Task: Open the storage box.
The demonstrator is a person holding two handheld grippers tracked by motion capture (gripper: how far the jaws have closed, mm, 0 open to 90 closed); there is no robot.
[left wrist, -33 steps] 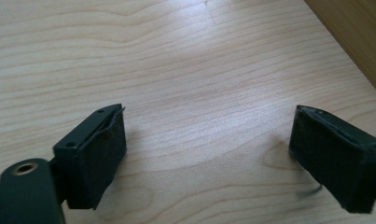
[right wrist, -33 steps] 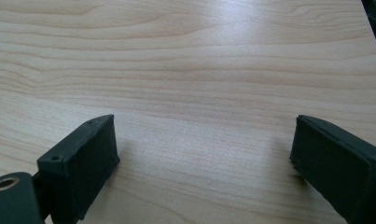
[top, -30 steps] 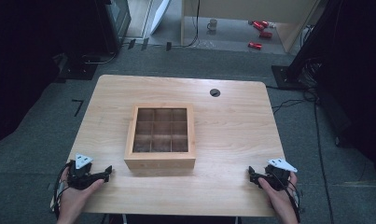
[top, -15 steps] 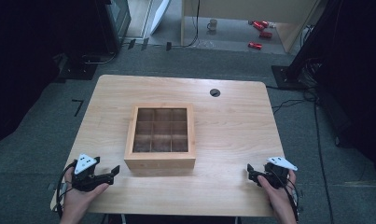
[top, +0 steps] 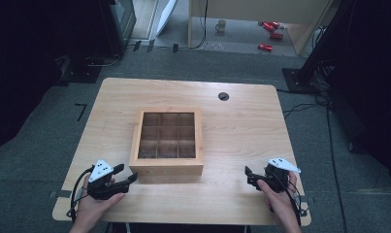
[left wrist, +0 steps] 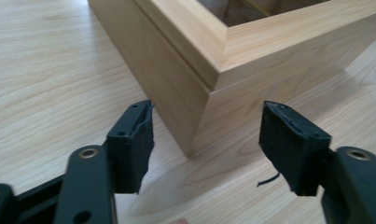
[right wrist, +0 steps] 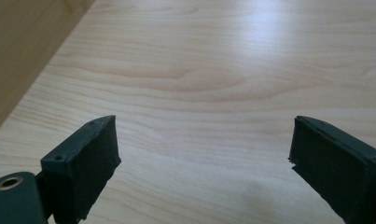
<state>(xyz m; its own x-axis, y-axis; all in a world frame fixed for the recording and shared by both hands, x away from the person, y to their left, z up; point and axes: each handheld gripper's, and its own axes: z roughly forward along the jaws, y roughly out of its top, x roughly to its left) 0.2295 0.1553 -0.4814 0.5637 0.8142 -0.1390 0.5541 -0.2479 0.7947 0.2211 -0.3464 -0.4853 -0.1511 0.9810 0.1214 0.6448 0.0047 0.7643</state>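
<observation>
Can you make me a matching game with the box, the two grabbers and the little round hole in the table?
Things:
1. wooden box
2. left gripper
3. right gripper
4. round hole

Places or states:
A. open, over bare table off the box's near right
B. in the tabletop, beyond the box
C. middle of the table, nine compartments
D. open, jaws pointing at the box's near left corner

Pairs: 1-C, 2-D, 3-A, 4-B

The wooden box (top: 167, 141) blocks the table's (top: 241, 121) middle, its near-left corner just ahead of the left gripper (top: 125, 175); bare wood runs along all four edges.
</observation>
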